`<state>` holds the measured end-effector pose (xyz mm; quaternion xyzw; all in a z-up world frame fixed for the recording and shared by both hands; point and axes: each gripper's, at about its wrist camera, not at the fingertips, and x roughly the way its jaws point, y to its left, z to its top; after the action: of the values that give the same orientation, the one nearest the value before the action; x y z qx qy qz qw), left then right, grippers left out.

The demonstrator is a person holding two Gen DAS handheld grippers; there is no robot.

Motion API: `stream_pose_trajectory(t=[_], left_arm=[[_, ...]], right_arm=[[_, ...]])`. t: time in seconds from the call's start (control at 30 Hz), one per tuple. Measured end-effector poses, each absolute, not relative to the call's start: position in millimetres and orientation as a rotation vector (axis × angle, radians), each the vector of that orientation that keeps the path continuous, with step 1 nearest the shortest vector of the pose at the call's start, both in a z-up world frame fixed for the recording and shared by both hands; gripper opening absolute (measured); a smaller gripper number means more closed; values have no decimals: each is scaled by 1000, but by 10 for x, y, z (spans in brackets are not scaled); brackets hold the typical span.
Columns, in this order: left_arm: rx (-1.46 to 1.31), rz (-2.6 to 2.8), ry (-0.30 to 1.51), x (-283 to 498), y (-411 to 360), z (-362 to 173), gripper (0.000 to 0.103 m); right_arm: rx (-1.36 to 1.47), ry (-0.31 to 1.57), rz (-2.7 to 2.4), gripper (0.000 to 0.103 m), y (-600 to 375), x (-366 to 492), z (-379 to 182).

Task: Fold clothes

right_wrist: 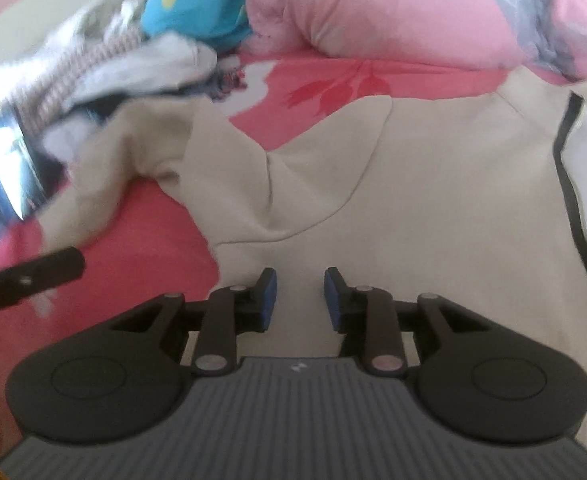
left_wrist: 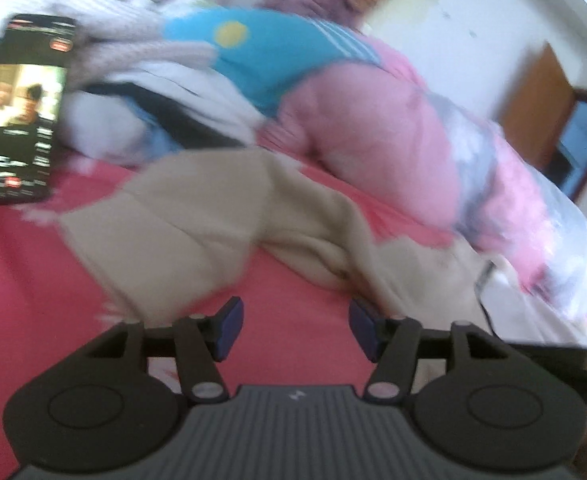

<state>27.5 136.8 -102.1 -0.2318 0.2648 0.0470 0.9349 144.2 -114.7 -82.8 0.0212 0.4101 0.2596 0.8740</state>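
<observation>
While the left claw (left_wrist: 295,330) hangs with its jaws wide and nothing between them, the left wrist view shows the beige garment (left_wrist: 197,220) sprawled on the pink bed sheet (left_wrist: 21,280), a phone (left_wrist: 23,108) propped by the heap of clothes (left_wrist: 165,64) toward the far edge of the bed. From the right wrist view, the right claw (right_wrist: 299,296) stands narrowly parted and empty over the same garment (right_wrist: 433,208), beside the pink quilt (right_wrist: 393,4).
</observation>
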Motion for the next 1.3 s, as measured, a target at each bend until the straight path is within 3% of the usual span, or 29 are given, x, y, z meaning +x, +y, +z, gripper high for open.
stream_pose_trajectory(t=[0.2,0.47,0.67,0.77,0.83,0.93,1.03,1.3], left_arm=[[-548,237,539,268,1617,-1072,68],[-683,310,478,167,1779,-1162,68],[-761,450,418,82,1986,-1199,74],[-769,444,428,149,2078,-1272,65],[-748,450,418,164,2089,-1297,33],[-731,460,422,161,2104,-1356,15],[-721,455,398,117,2083,-1359,8],[-673,361,288,-93,2008,-936,5]], right_arm=[[202,837,543,28,-1379,1157,-781],[266,817,537,30,-1436,894,-749],[275,829,541,31,-1443,779,-777],[278,838,551,31,-1408,756,-793],[272,840,558,32,-1372,746,-792],[263,843,566,32,-1322,732,-792],[260,848,558,33,-1313,720,-797],[269,841,552,33,-1351,657,-779]])
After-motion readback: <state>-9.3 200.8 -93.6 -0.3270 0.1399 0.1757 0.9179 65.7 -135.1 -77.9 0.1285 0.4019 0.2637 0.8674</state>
